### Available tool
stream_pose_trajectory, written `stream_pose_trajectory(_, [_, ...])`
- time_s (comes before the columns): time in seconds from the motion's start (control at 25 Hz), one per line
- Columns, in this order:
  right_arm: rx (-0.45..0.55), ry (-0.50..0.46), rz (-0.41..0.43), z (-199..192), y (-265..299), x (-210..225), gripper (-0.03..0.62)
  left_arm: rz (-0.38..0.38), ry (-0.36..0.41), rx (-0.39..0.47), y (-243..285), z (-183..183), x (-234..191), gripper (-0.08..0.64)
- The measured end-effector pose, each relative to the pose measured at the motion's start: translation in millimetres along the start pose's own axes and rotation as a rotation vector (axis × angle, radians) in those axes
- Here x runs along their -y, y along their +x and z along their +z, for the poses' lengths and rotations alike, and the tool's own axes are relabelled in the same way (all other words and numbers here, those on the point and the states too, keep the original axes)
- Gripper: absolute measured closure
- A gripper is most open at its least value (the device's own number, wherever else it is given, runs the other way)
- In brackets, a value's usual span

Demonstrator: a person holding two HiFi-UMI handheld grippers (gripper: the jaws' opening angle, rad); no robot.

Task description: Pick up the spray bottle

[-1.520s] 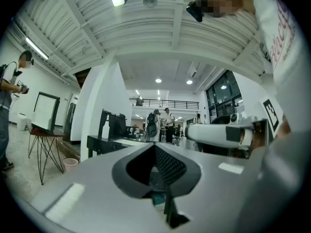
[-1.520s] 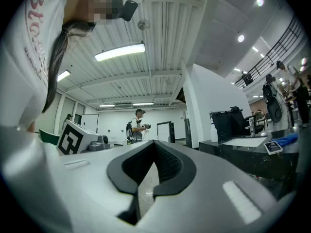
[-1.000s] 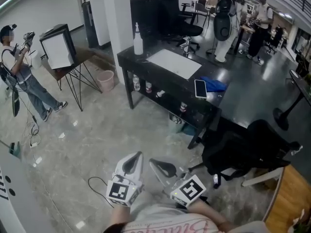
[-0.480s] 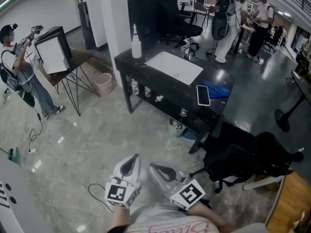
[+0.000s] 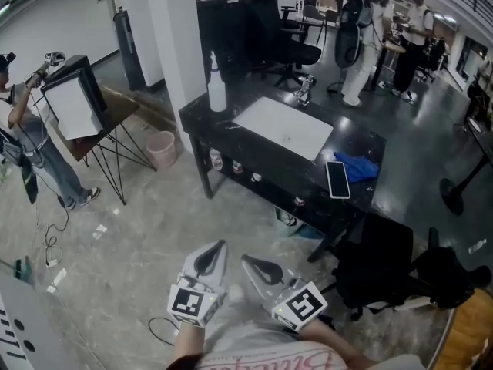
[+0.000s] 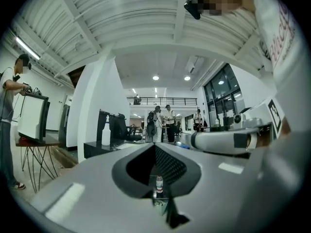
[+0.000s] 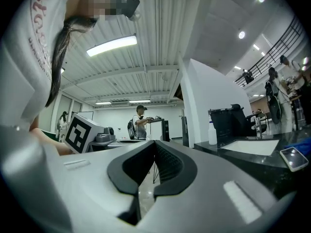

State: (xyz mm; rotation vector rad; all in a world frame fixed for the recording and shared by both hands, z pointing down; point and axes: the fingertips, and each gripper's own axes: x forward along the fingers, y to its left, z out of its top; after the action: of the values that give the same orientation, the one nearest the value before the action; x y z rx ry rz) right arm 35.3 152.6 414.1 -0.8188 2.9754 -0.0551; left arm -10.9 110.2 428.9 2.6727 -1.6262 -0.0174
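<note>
The white spray bottle [image 5: 217,82] stands upright on the far left corner of the black table [image 5: 231,126], well ahead of both grippers. It also shows small in the left gripper view, as spray bottle [image 6: 106,132], and in the right gripper view, as spray bottle [image 7: 212,132]. My left gripper [image 5: 213,254] and right gripper [image 5: 257,267] are held side by side low in the head view, above the floor and short of the table. Both point level toward the table. Each has its jaws closed together with nothing between them.
On the table lie a white mat [image 5: 283,127], a phone [image 5: 337,179] and a blue cloth [image 5: 360,166]. A black chair [image 5: 385,264] stands at its near right end. A pink bin [image 5: 161,148], a stand with a person [image 5: 31,141], and a floor cable [image 5: 162,330] are to the left.
The table and bottle have come closer and shifted in the head view as I move forward. Both grippers keep their pose, shut and empty.
</note>
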Motion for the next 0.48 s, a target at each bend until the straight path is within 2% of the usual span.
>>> stream_pose_trajectory(0.48, [0.005,-0.008,-0.006,0,110,67,0.604,-0.029,-0.02,0.043,75,4,-98,0.56])
